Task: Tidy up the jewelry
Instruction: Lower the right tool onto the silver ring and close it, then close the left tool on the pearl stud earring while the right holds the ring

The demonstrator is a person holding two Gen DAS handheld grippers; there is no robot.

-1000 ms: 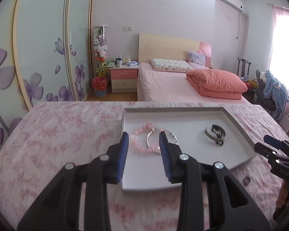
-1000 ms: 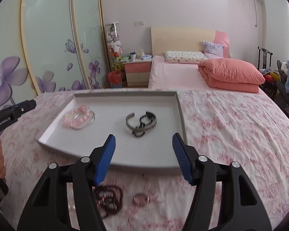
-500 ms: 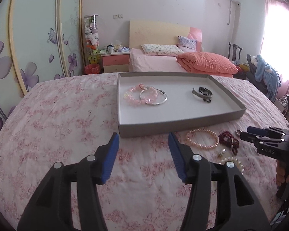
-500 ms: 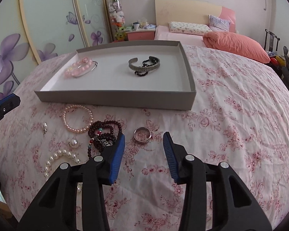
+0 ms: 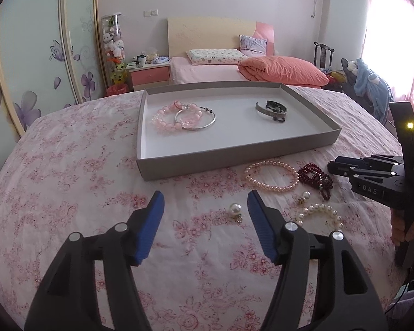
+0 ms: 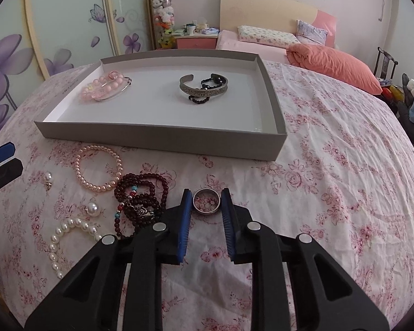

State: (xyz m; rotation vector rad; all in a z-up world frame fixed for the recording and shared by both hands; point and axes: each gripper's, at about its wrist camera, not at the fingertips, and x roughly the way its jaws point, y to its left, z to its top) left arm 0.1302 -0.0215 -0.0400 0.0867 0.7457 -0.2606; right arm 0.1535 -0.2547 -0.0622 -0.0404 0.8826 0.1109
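While my left gripper had just been opening, empty above the bedspread beside a pearl earring, my right gripper had just been closing, pads against the ring, near the tray.

Bright window glare, sharp, fisheye-bent edges

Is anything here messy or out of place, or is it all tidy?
Half tidy. Four bracelets sit paired in the grey tray, but the pink pearl bracelet, dark red bead strand, white pearl bracelet, two loose pearl earrings and a round locket lie scattered on the floral bedspread. Nothing looks damaged.
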